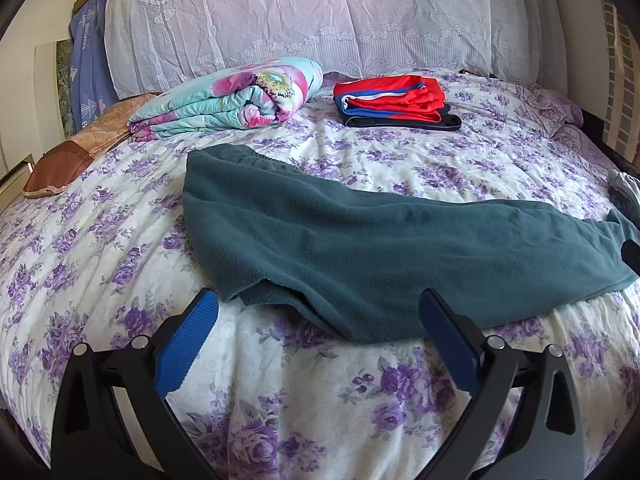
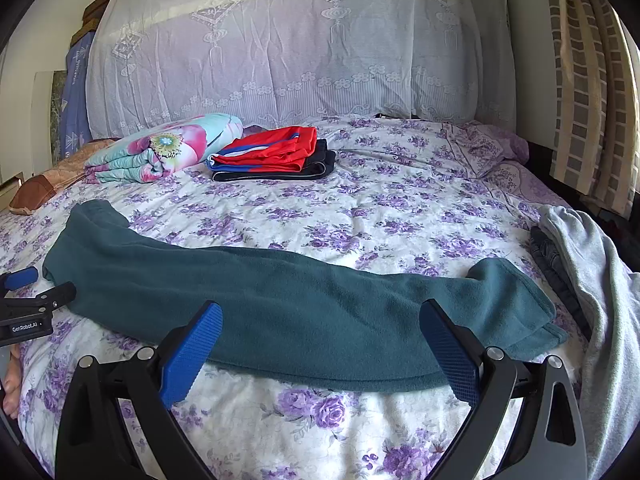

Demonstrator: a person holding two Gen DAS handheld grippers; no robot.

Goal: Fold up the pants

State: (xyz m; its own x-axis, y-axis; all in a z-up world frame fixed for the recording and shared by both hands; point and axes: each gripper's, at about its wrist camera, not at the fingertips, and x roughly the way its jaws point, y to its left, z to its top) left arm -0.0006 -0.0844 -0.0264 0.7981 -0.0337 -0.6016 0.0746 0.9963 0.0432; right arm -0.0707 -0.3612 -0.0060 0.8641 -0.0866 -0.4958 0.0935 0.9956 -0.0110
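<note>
From the left wrist view, the left tool (image 1: pixel 318 300) hovers with its fingers spread wide and empty, just over the near edge of the teal pants (image 1: pixel 360 248), which lie flat across the floral bed (image 1: pixel 100 240). A folded quilt (image 1: pixel 232 98) and folded red clothes (image 1: pixel 394 100) sit far back.

From the right wrist view, the right tool (image 2: pixel 320 316) is likewise spread and empty above the pants' (image 2: pixel 280 308) near edge, toward the leg ends. Grey clothing (image 2: pixel 592 280) lies at right.

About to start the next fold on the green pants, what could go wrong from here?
Both hand-held grippers, left and right, are open at the near edge of the green pants, so a pinch may catch the floral sheet too. The layered cuff end could splay. It lies close to the grey garment.
</note>
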